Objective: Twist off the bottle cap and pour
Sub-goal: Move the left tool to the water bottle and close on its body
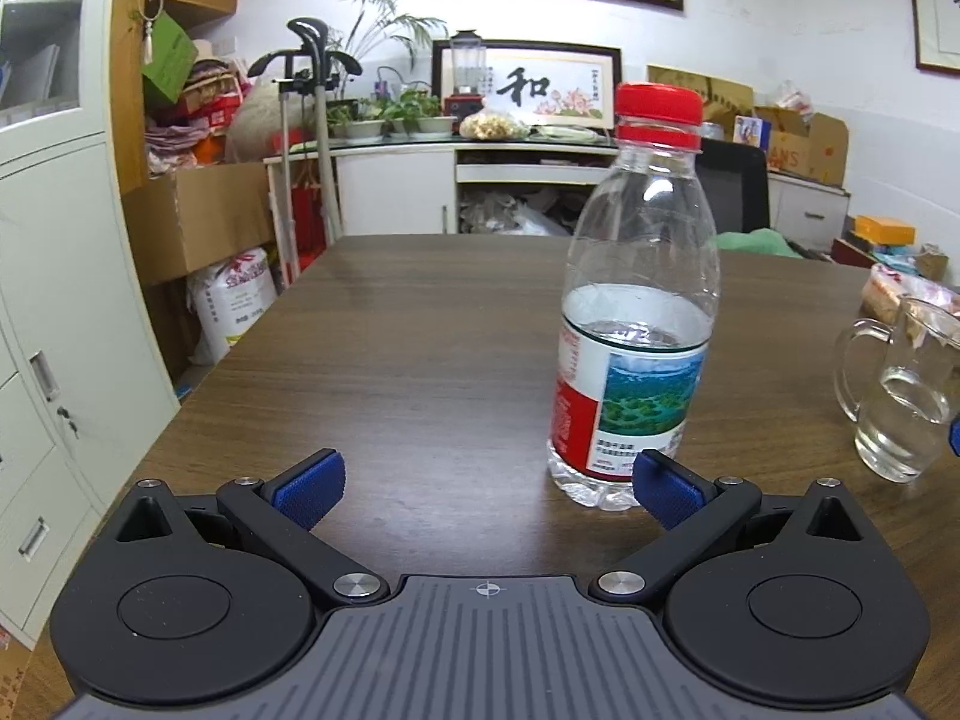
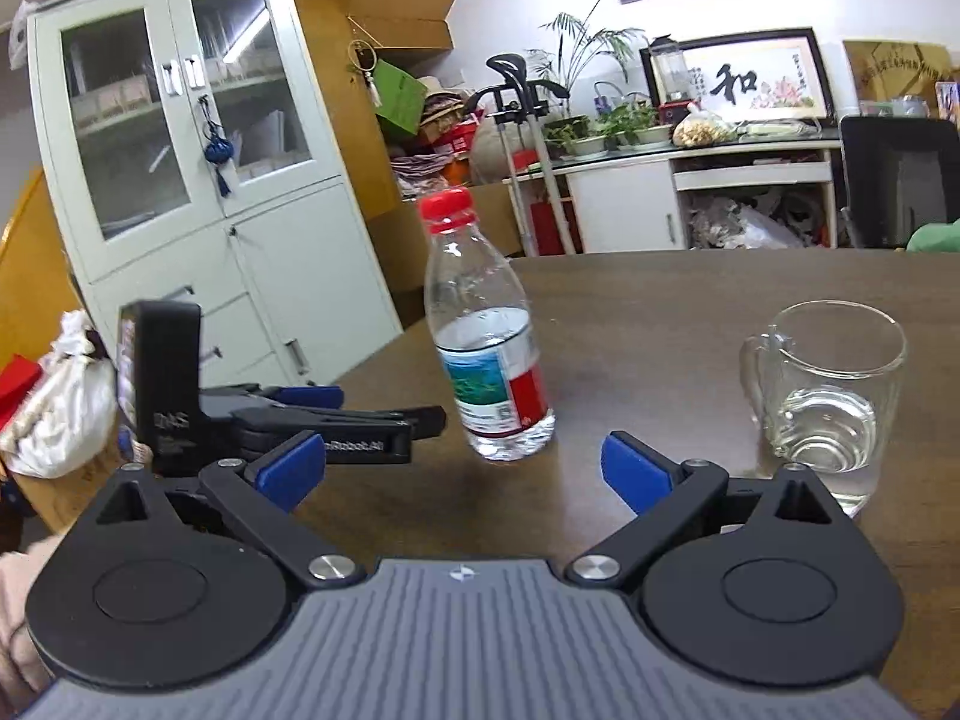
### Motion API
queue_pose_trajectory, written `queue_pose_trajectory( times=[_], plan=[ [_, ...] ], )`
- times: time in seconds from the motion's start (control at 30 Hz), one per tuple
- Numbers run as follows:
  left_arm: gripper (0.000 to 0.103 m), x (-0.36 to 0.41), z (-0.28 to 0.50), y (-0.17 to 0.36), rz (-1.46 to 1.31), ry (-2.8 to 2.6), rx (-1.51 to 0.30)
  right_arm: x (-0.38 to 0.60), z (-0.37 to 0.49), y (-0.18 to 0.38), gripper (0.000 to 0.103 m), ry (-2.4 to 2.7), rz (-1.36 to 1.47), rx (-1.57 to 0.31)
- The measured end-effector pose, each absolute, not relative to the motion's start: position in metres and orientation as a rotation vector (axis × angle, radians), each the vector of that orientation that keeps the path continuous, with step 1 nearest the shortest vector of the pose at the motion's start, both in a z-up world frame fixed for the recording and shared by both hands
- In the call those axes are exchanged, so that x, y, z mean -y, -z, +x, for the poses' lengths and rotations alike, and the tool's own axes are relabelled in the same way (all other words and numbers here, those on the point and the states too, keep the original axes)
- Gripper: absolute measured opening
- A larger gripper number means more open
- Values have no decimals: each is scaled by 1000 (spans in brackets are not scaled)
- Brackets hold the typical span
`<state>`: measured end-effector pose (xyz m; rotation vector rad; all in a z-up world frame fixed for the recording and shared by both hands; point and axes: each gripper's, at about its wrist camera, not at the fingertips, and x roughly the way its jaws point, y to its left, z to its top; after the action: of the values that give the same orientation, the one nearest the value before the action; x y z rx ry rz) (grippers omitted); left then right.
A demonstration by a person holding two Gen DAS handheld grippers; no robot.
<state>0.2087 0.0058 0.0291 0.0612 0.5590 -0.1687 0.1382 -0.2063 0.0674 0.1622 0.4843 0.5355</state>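
Observation:
A clear plastic water bottle point(image 1: 636, 324) with a red cap point(image 1: 659, 105) and a red-and-picture label stands upright on the brown table point(image 1: 420, 348), about half full. My left gripper point(image 1: 489, 489) is open, low over the table, with the bottle just ahead of its right finger. In the right wrist view the bottle point(image 2: 486, 336) stands ahead, left of centre. My right gripper point(image 2: 462, 471) is open and empty. The left gripper point(image 2: 336, 414) shows from the side, to the bottle's left. A glass mug point(image 2: 831, 396) with some water stands to the right; it also shows in the left wrist view point(image 1: 906, 390).
A pale metal cabinet point(image 2: 198, 180) stands left of the table. Boxes, crutches and plants crowd the back wall. A black chair point(image 2: 900, 180) sits behind the table's far right. A bagged item point(image 1: 900, 288) lies beyond the mug.

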Motion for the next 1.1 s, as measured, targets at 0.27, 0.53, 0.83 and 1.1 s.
queue_pose_trajectory(
  times=[0.27, 0.53, 0.83, 1.1],
  plan=[
    [103, 7, 210, -28, 101, 176, -523, 203, 123, -59, 102, -615, 110, -472],
    [103, 21, 220, -26, 113, 232, -540, 179, 112, -56, 102, -688, 53, -500],
    [103, 38, 232, -32, 106, 224, -507, 176, 106, -59, 102, -669, 62, -492],
    [103, 49, 243, -26, 112, 191, -458, 174, 114, -53, 102, -629, 59, -512]
  ],
)
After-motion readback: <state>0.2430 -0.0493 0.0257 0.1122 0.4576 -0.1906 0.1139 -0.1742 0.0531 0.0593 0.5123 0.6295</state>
